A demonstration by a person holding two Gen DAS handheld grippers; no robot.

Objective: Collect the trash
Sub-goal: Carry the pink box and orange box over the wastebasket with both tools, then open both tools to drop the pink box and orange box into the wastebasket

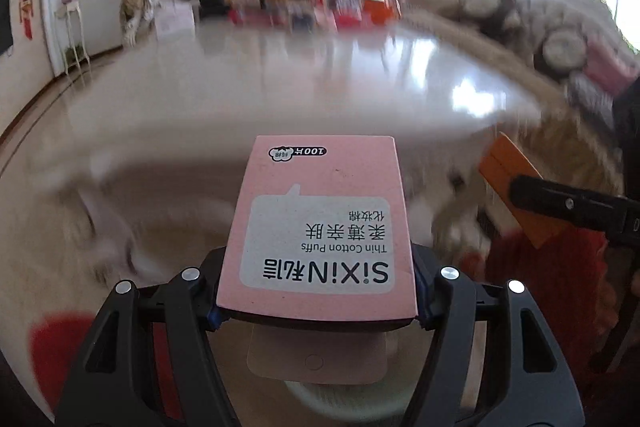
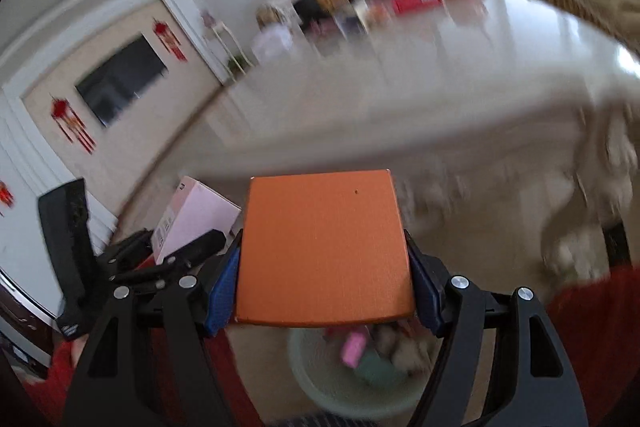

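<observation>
Trash boxes carried toward the bin [image 2: 352, 375].
Left gripper [image 1: 316, 307] fingers clamped the pink box [image 1: 320, 227], right gripper [image 2: 324, 291] fingers the orange box [image 2: 324, 251]; next, release over the bin.

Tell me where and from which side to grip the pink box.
Grip the pink box across its two long side edges near the rear end, coming from behind along its length. It is flat with straight parallel sides, narrow enough to fit between the jaws; the left gripper holds it that way now.
</observation>
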